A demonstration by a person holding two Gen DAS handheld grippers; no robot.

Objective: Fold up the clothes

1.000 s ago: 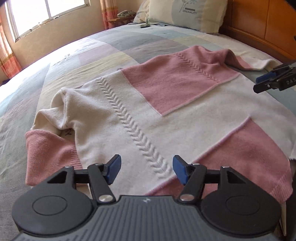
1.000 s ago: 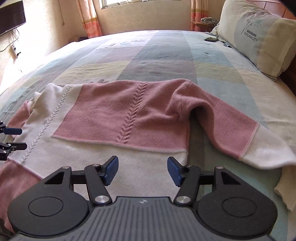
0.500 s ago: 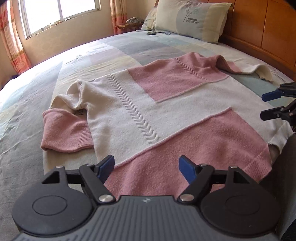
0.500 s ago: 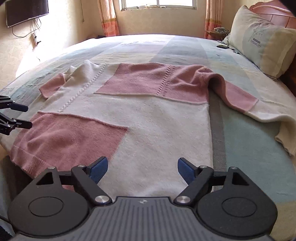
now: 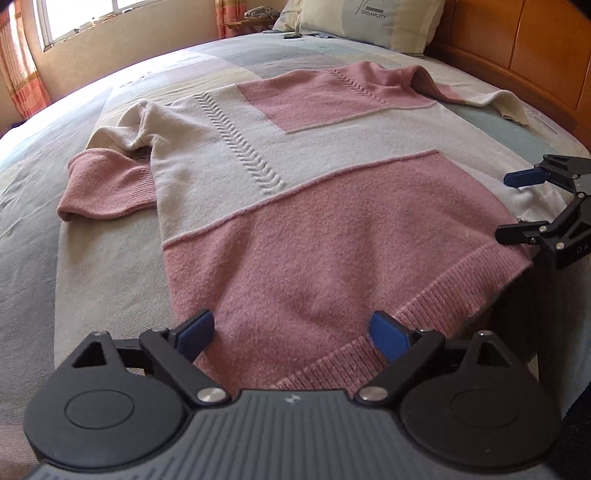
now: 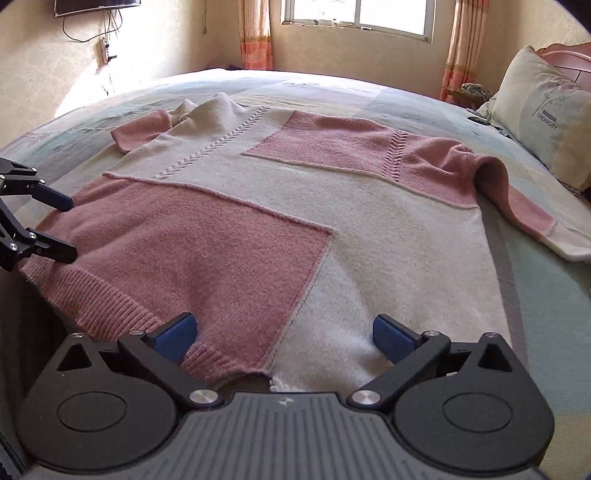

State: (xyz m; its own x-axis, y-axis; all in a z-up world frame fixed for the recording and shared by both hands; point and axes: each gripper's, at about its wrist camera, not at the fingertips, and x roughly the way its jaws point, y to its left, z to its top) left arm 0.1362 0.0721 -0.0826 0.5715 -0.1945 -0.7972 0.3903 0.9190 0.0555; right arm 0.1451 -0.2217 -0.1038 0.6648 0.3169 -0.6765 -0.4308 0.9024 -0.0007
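The pillow [image 5: 373, 20] at the head of the bed has the word DREAMCITY printed on it; the sweater [image 5: 306, 192] is pink and cream in big blocks, with a raised braid line knitted up the cream part; it lies spread flat on the bed cover [image 5: 92, 277], with its ribbed hem at the near edge of the bed; one pink sleeve is bunched up by the side, and the other sleeve stretches out toward the pillow; the left gripper [image 5: 293, 332] hangs over the pink hem, its jaws opening wide and holding nothing; the right gripper [image 6: 284, 334] is over the hem where pink meets cream, jaws opening wide too, pinching nothing; the bed cover past the sweater is bare.
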